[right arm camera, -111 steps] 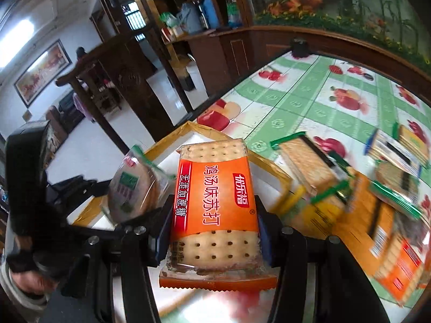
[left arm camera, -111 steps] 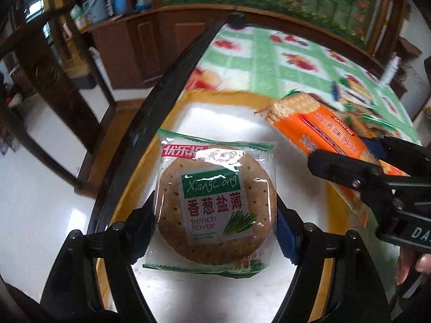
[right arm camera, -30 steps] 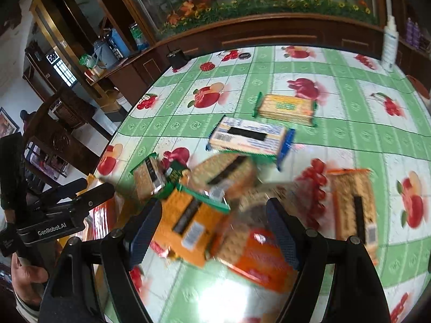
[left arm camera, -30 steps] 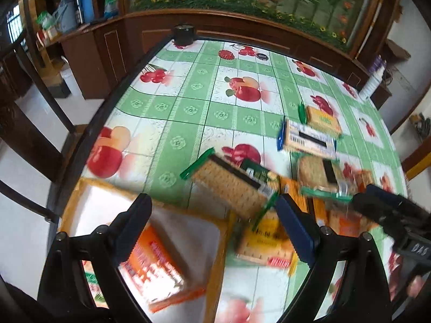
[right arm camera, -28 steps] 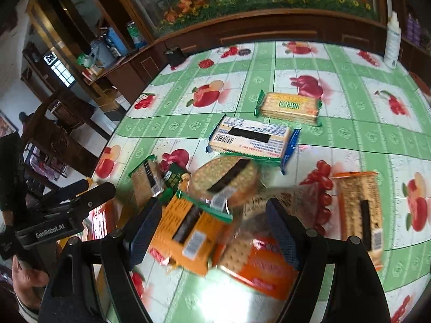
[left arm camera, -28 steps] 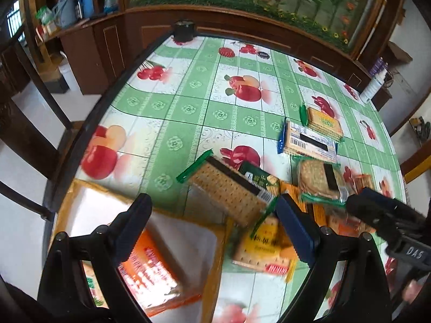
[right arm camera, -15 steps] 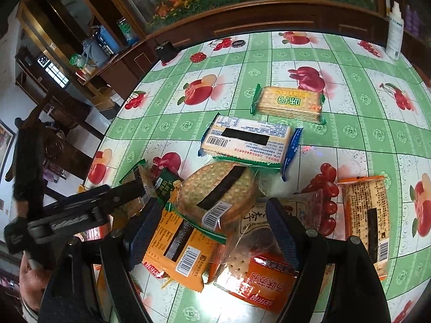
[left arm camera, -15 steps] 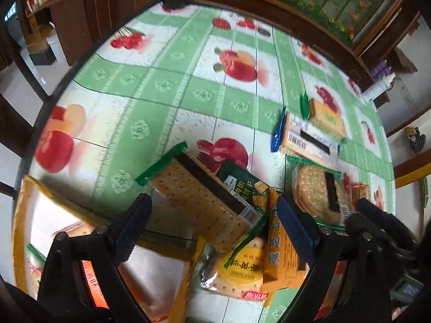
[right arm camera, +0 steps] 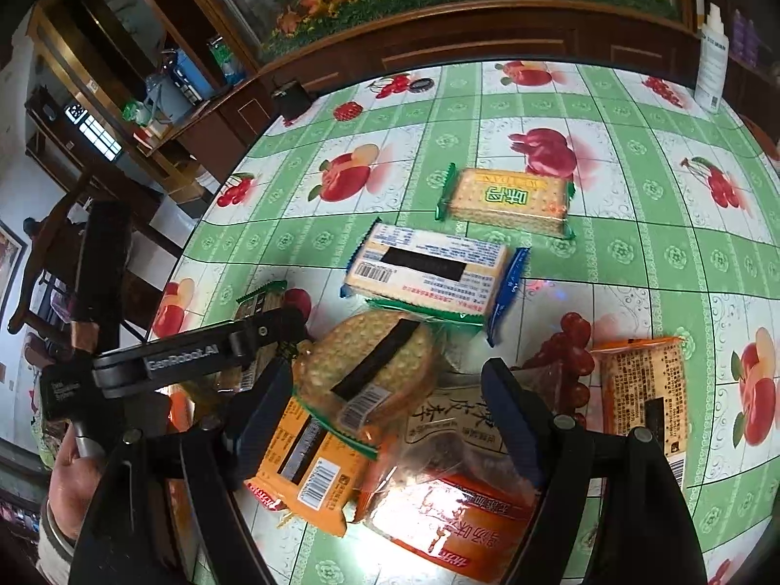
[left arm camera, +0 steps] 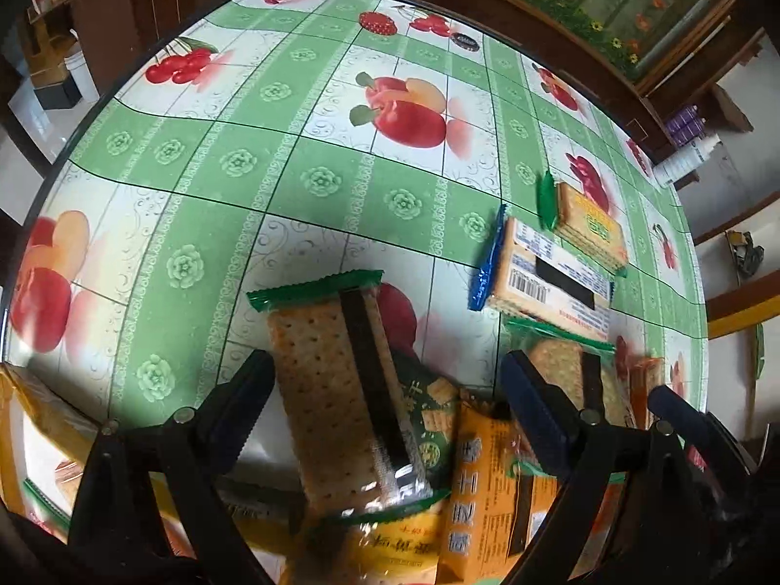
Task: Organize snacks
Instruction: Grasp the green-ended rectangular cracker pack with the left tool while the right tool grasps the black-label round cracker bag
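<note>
A heap of snack packs lies on the fruit-print tablecloth. My left gripper (left arm camera: 385, 395) is open, its jaws either side of a green-edged rectangular cracker pack (left arm camera: 336, 390) that lies on a dark green pack (left arm camera: 429, 424) and orange packs (left arm camera: 487, 492). My right gripper (right arm camera: 390, 409) is open over a round cracker pack (right arm camera: 370, 365), an orange pack (right arm camera: 307, 468) and a clear pack with black lettering (right arm camera: 448, 419). The left gripper also shows in the right wrist view (right arm camera: 287, 329). A blue-edged pack (right arm camera: 429, 268) and a green-edged yellow pack (right arm camera: 507, 200) lie further back.
A yellow-rimmed tray (left arm camera: 44, 419) with packs in it sits at the near left table edge. An orange cracker pack (right arm camera: 643, 395) lies apart at the right. A white bottle (right arm camera: 709, 63) stands at the far right edge. A wooden cabinet and chairs surround the table.
Both grippers left the tray empty after holding a round and an orange pack, and moved over the heap. In the last second both came lower and closer to the packs.
</note>
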